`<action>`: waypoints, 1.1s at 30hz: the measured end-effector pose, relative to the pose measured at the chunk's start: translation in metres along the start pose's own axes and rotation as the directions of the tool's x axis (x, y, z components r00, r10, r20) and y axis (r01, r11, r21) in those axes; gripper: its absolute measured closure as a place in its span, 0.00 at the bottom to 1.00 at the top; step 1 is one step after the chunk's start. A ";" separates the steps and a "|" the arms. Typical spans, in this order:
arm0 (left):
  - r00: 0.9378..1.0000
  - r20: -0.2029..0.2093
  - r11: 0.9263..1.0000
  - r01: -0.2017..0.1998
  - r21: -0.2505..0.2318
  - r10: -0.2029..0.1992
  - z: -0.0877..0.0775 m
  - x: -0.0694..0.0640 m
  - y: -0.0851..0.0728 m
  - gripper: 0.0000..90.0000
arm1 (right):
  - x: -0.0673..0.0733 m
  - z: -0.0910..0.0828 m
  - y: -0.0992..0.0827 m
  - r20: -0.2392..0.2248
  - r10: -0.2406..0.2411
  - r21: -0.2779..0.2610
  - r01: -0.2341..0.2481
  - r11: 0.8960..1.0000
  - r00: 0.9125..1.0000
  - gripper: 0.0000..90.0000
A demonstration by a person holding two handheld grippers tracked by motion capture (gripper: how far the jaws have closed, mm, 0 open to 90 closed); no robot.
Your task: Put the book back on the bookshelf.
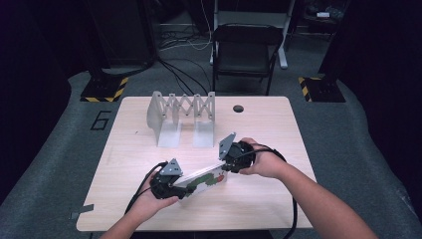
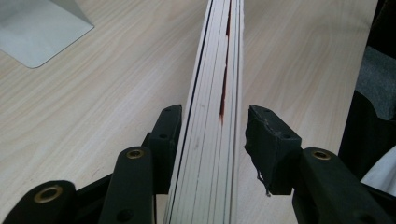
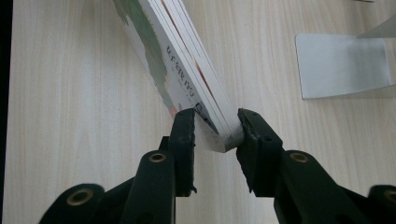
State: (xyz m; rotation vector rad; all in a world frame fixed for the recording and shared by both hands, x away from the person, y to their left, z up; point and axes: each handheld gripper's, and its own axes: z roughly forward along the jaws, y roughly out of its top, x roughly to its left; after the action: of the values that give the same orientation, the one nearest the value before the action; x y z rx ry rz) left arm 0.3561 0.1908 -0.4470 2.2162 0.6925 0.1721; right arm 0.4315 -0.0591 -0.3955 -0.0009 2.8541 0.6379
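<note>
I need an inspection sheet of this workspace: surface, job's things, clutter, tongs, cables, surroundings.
Surface: pale wooden table, round hole near the far edge.
Job's things: picture book between both tongs; metal book rack standing behind it.
Clutter: nothing seen.
Tongs: left tongs straddle the book's edge, a gap at one pad; right tongs pinch the book's corner.
Cables: black cable trails from the left tongs.
Surroundings: folding chair, grey floor.
</note>
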 end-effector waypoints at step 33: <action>0.998 -0.036 0.993 -0.038 0.116 0.042 0.001 -0.002 0.020 0.80 | 0.001 0.001 0.001 0.008 0.006 0.000 -0.006 1.000 1.000 0.75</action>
State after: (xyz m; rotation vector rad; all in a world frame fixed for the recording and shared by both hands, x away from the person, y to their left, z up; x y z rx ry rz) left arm 0.3636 0.1786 -0.4333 2.3440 0.6944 0.1997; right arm 0.4308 -0.0580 -0.3958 0.0108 2.8470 0.6380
